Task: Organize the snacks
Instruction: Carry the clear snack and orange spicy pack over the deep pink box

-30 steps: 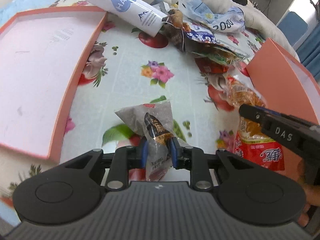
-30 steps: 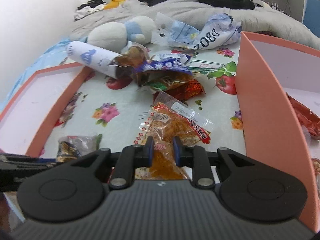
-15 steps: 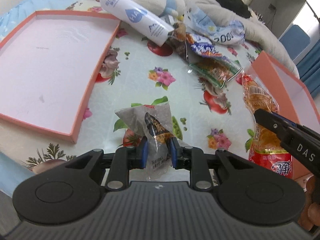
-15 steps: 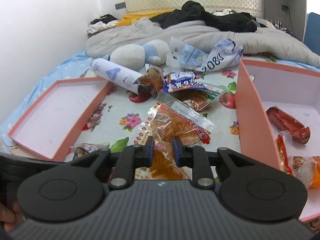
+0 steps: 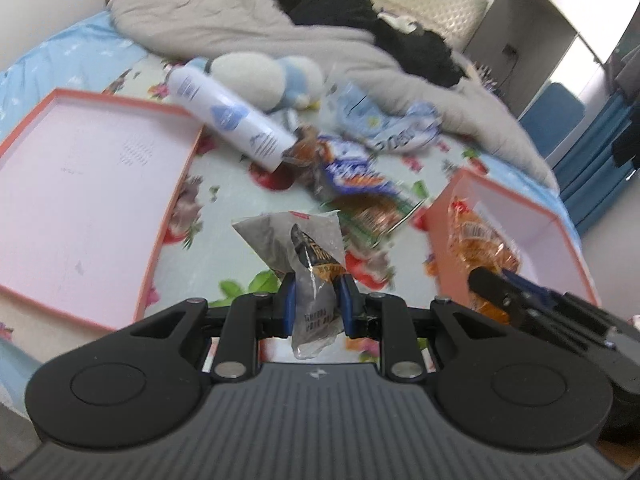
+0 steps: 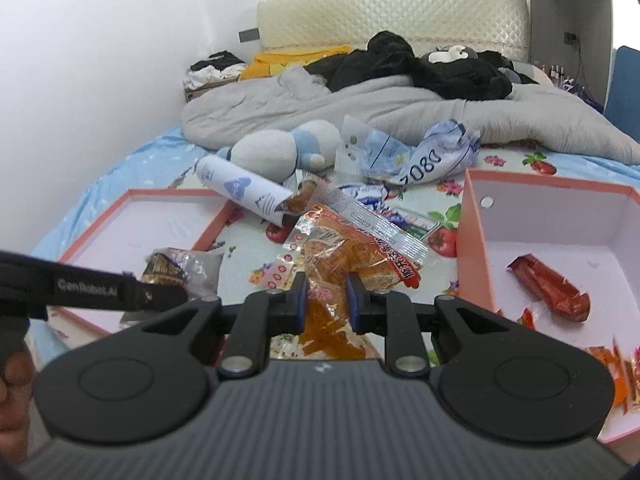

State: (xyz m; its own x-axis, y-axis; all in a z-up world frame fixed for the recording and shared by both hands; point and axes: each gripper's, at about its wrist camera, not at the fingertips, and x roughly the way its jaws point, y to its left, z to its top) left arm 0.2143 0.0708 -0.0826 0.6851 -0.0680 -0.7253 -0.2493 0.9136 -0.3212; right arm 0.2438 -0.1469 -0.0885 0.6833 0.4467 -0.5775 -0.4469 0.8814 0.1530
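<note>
My left claw [image 5: 315,300] clamped on grey crinkly foil snack packet [image 5: 304,248], raised left of deep pink cardboard box [image 6: 476,240]; right claw [image 6: 327,296] clamped on clear orange pastry wrapper [image 6: 344,248] beside box; both light, floppy, slippery; grip sealed ends.

Left gripper [image 5: 315,298]: matte black housing with a ribbed top face, two round domed caps at the sides, black link arms with silver pivot screws, blue pads on the fingers [image 5: 287,300]. Right gripper [image 6: 327,297]: same build, blue pads, silver screws. The left unit's side, seen from the right wrist, carries white lettering, apparently "GenRobot.AI". A small logo sits on each ribbed face.
</note>
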